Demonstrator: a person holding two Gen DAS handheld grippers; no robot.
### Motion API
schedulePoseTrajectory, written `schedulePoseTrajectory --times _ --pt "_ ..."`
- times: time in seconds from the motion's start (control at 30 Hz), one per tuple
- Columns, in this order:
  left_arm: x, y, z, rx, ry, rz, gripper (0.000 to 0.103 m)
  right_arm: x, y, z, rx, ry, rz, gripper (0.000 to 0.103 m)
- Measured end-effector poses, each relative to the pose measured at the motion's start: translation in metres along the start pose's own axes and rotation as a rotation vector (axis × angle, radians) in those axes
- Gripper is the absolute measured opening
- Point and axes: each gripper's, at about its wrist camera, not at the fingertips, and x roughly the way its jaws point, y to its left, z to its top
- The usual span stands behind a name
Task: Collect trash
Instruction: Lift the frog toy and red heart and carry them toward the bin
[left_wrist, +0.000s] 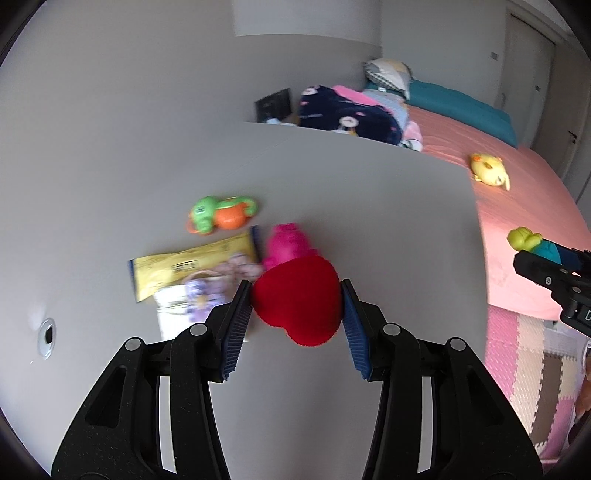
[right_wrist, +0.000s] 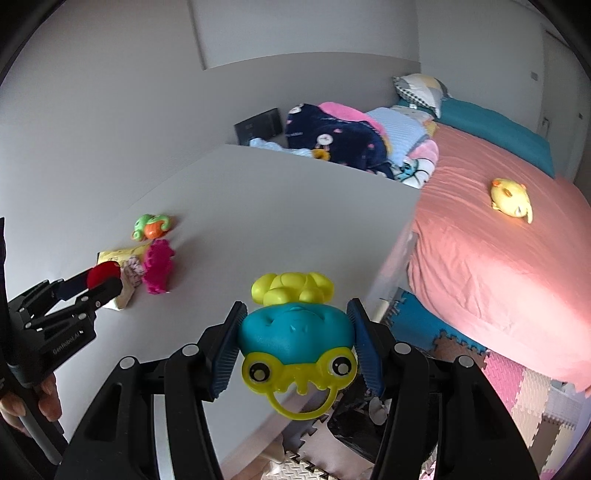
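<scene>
- left gripper (left_wrist: 295, 295) clamps a red heart-shaped toy (left_wrist: 299, 299) between its blue pads, at mid-width; the heart is pinched across its widest part, likely so it doesn't swing while carried.
- right gripper (right_wrist: 297, 325) clamps a teal and yellow frog-like toy (right_wrist: 295, 332) the same way, pads on the teal body; the yellow ring hangs free below the jaws, face toward the camera.
- both toys look lifted clear of the white surface (left_wrist: 332, 206), so I judge this a carry phase, toys being cleared off.
- the actual trash, a yellow snack wrapper (left_wrist: 192, 266), lies flat on the surface just ahead and left of the left gripper, with a paler printed packet (left_wrist: 184, 306) partly under or against it; can't tell which overlaps.
- a pink toy (left_wrist: 288, 243) sits right beyond the heart, touching the wrapper's edge; a green and orange toy (left_wrist: 221, 216) is a bit further ahead-left.
- the wrapper is untouched; both grippers are full, so neither can take it until something is dropped off.
- right of the right gripper, beyond the surface edge: a bed with a pink sheet (right_wrist: 498, 258) and a yellow plush duck (right_wrist: 511, 201) lying on it.
- below the right gripper, past the surface edge, something dark like a bag (right_wrist: 354, 424) sits on the foam floor mat; possibly the trash bag, too hidden to say.
- risk: the frog is smooth plastic and may slip.
</scene>
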Motion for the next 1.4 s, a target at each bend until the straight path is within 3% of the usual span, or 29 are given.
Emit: schedulePoseTrajectory --times 0.73,1.4 --pt "0.012 -0.144 0.021 0.191 0.013 -0.166 0.047 -0.042 -0.129 -0.027 0.193 -0.039 -0.137 0.057" --pt "0.024 -0.258 0.019 0.368 0.046 -0.293 0.047 -0.069 -0.228 -0.054 0.342 -0.055 -0.243 0.057"
